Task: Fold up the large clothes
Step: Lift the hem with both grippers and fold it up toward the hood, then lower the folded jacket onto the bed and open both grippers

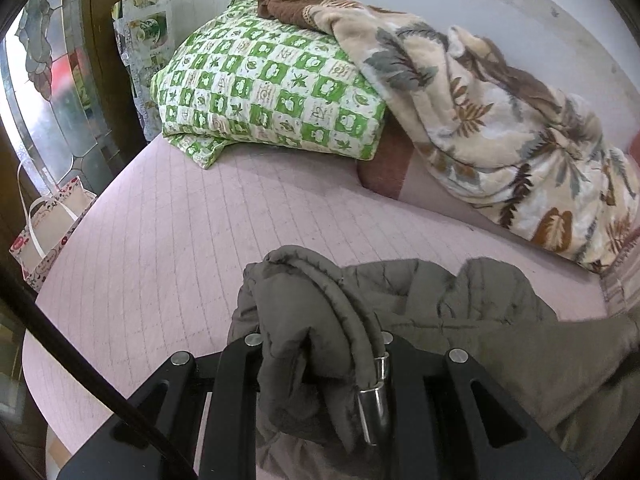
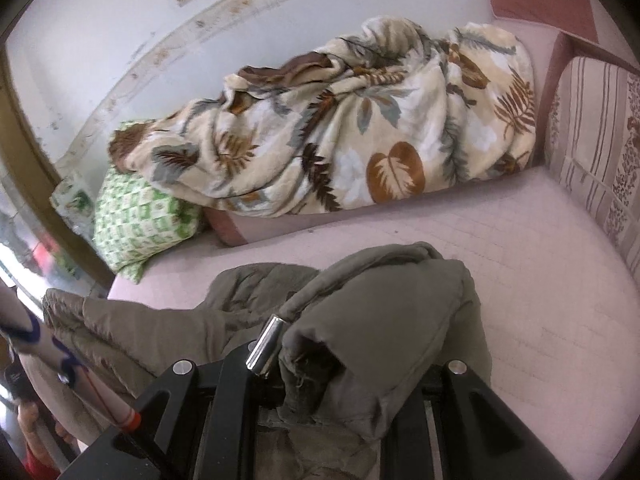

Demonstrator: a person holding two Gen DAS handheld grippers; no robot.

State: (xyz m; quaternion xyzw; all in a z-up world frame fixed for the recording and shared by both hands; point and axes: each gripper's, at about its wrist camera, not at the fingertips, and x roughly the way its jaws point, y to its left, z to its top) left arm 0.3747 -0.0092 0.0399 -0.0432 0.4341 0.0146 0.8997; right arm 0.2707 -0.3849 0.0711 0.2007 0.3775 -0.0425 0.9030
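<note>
Jacket (image 1: 440, 312): bulky, half-bunched on bed (image 1: 160, 260).
Left gripper (image 1: 320, 364): clamped on padded edge.
Right gripper (image 2: 340, 368): same.
Risk: slick padding slips free; dangling drawstring toggle (image 1: 370, 412) snags.

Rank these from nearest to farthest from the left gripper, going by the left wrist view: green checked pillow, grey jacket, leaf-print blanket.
1. Grey jacket: bunched in the left gripper.
2. Leaf-print blanket: its lower end comes nearest, far right.
3. Green checked pillow: upper left, by the wall.

Blanket and pillow are close to call.

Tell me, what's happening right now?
Left hand-held gripper and right hand-held gripper both clamp the olive jacket. Leaf-print blanket bunched behind, clear of it.
</note>
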